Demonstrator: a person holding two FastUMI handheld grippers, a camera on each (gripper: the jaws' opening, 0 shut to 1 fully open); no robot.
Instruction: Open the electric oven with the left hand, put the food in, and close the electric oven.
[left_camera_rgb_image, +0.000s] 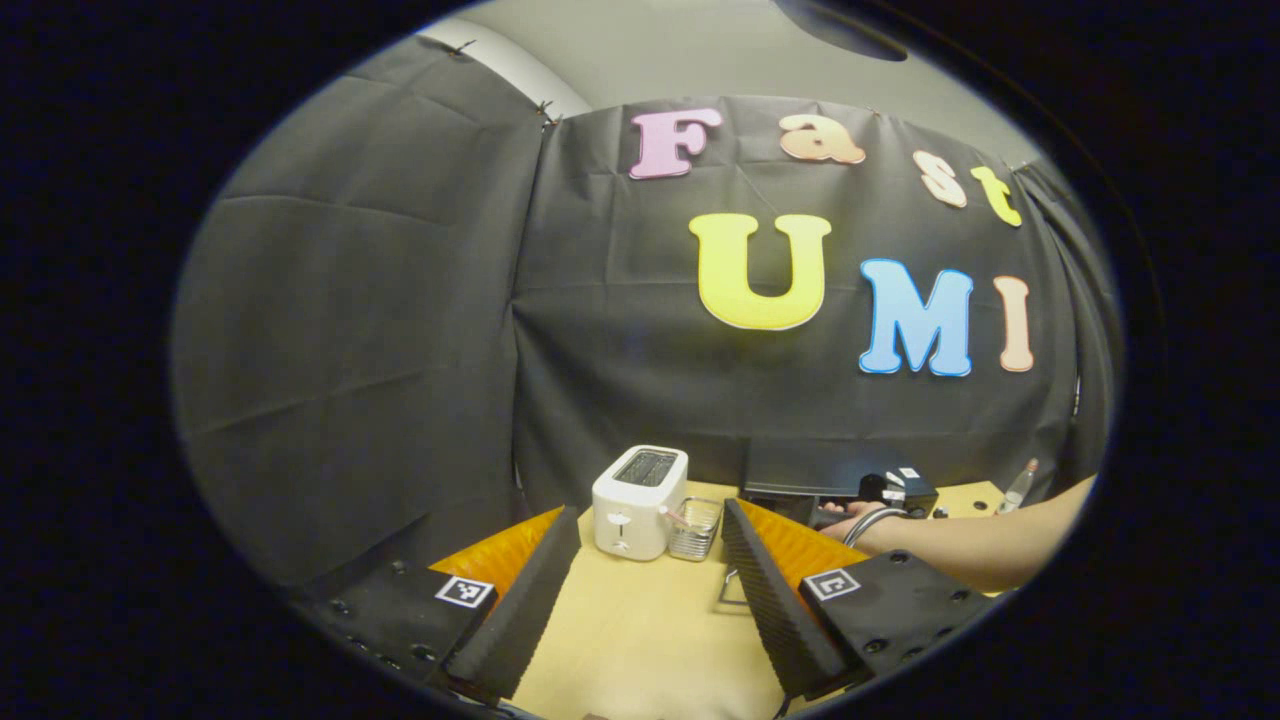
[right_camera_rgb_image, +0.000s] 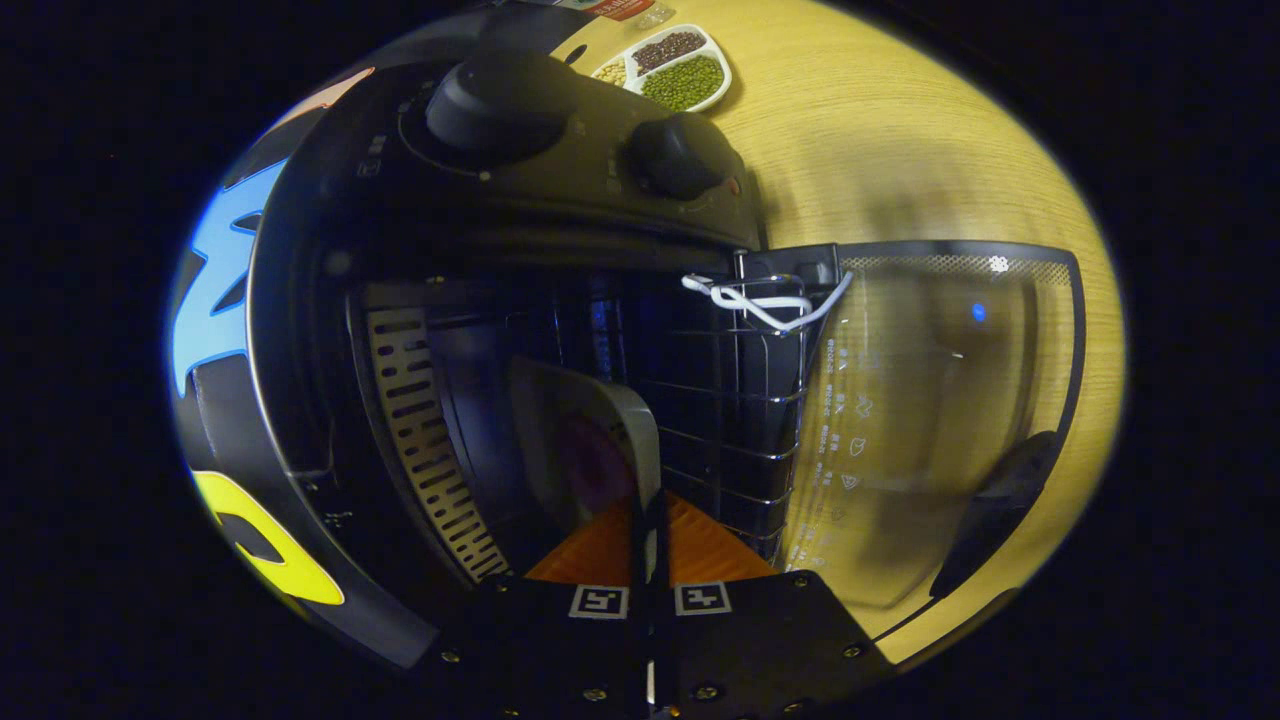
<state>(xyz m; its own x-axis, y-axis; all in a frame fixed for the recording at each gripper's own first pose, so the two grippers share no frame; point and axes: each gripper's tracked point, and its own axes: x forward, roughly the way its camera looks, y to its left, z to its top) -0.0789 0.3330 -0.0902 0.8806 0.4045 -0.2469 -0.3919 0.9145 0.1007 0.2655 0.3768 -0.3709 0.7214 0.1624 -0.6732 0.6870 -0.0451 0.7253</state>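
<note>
Probably a recording booth: black cloth wall (left_camera_rgb_image: 380, 330).

Table (left_camera_rgb_image: 640, 640) pale wood-grain, matt. Toaster (left_camera_rgb_image: 638, 500) glossy white plastic. Oven door (right_camera_rgb_image: 930, 420) clear glass, reflective; oven rack (right_camera_rgb_image: 740, 400) thin metal wire. Left gripper fingers (left_camera_rgb_image: 770, 590) ribbed black rubber.

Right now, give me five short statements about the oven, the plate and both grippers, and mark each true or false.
1. The oven door is closed. False: it hangs open, its glass lying out over the wooden table.
2. The right gripper grips the rim of a plate inside the oven. True.
3. The left gripper is clamped on the toaster. False: its fingers stand wide apart, with the toaster farther off on the table.
4. A small wire basket stands beside the toaster. True.
5. The divided dish of beans sits inside the oven. False: it sits on the table beyond the oven.
</note>
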